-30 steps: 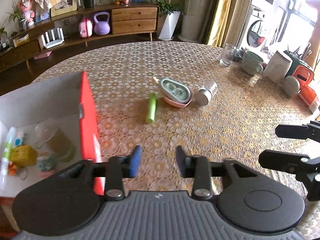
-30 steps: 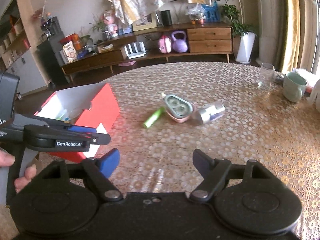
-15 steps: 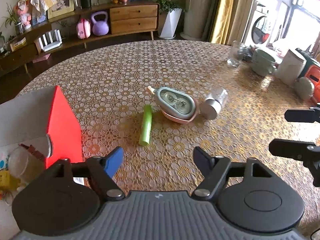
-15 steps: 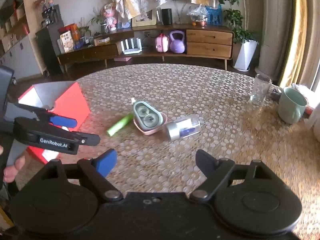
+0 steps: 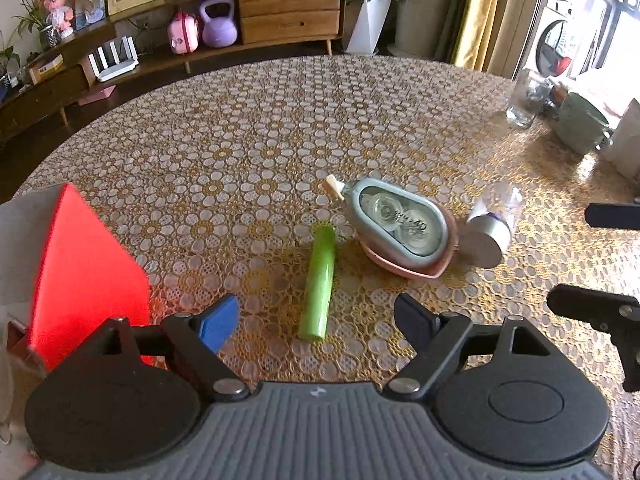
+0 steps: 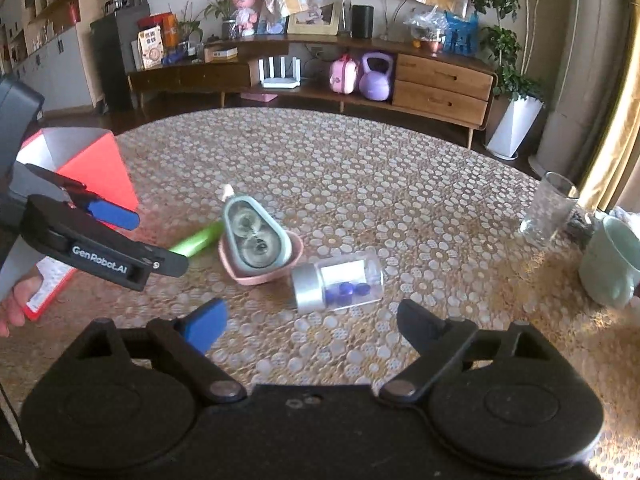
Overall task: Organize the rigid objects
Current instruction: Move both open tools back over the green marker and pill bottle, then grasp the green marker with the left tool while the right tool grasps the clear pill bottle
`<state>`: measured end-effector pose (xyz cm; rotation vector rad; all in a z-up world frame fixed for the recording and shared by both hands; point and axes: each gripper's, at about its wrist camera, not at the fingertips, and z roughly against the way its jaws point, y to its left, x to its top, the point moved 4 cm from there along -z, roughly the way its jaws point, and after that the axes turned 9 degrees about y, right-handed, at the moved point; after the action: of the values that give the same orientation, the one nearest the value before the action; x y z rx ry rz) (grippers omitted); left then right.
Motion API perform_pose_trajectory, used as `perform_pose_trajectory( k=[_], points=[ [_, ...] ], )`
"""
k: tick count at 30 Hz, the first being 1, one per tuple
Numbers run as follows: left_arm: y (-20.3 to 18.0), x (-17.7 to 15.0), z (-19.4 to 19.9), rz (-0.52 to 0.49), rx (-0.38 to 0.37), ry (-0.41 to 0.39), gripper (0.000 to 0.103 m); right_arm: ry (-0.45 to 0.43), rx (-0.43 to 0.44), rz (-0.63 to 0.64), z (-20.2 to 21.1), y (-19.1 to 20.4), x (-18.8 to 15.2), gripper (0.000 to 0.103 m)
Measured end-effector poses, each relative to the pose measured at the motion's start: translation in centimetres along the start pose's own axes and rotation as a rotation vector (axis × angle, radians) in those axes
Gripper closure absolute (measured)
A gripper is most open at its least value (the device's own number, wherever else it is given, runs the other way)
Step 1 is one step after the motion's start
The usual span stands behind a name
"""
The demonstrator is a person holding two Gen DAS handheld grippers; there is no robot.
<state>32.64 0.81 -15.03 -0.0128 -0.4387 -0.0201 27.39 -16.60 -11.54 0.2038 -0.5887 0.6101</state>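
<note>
Both my grippers are spread wide, holding nothing: left gripper (image 5: 316, 318) poised over the green tube (image 5: 318, 282), right gripper (image 6: 312, 322) near the jar (image 6: 338, 282). The tape dispenser (image 5: 400, 224) sits on a pink dish (image 5: 404, 266) between them. Lace-patterned table (image 5: 260, 128); red box (image 5: 86, 272) at left, glass (image 6: 550, 210) and mug (image 6: 610, 266) far right. Wooden sideboard (image 6: 440, 80) along the back wall.

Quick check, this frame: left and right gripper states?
Left gripper: open, holding nothing, near end of the green tube between its fingers.
Right gripper: open, empty.
</note>
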Motion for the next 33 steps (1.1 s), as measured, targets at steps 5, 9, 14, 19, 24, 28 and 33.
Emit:
perform_pose_trajectory(
  k=[5, 9, 14, 19, 24, 28, 33],
  points=[
    [0.3, 0.6, -1.9, 0.019, 0.013, 0.044, 0.018, 0.026, -0.005, 0.023, -2.3, -0.5, 0.7, 0.011],
    [0.7, 1.1, -3.0, 0.030, 0.017, 0.055, 0.018, 0.048, -0.003, 0.036, -3.8, -0.8, 1.1, 0.012],
    [1.0, 1.5, -3.7, 0.038, 0.014, 0.045, 0.018, 0.059, -0.010, 0.052, -5.1, -1.2, 1.3, 0.015],
    [0.9, 1.8, -4.2, 0.022, 0.021, 0.023, 0.018, 0.071, -0.008, 0.041, -6.4, -1.4, 1.4, 0.024],
    [0.2, 1.7, -4.0, -0.001, 0.012, -0.014, 0.036, 0.066, -0.013, 0.049, -6.8, -1.1, 1.6, 0.028],
    [-0.2, 1.2, -3.5, -0.009, -0.001, -0.037, 0.055, 0.056, -0.009, 0.025, -6.7, -1.3, 1.4, 0.034],
    [-0.4, 1.0, -2.8, -0.044, -0.021, -0.052, 0.073, 0.040, -0.021, 0.010, -6.2, -1.3, 1.2, 0.034]
  ],
)
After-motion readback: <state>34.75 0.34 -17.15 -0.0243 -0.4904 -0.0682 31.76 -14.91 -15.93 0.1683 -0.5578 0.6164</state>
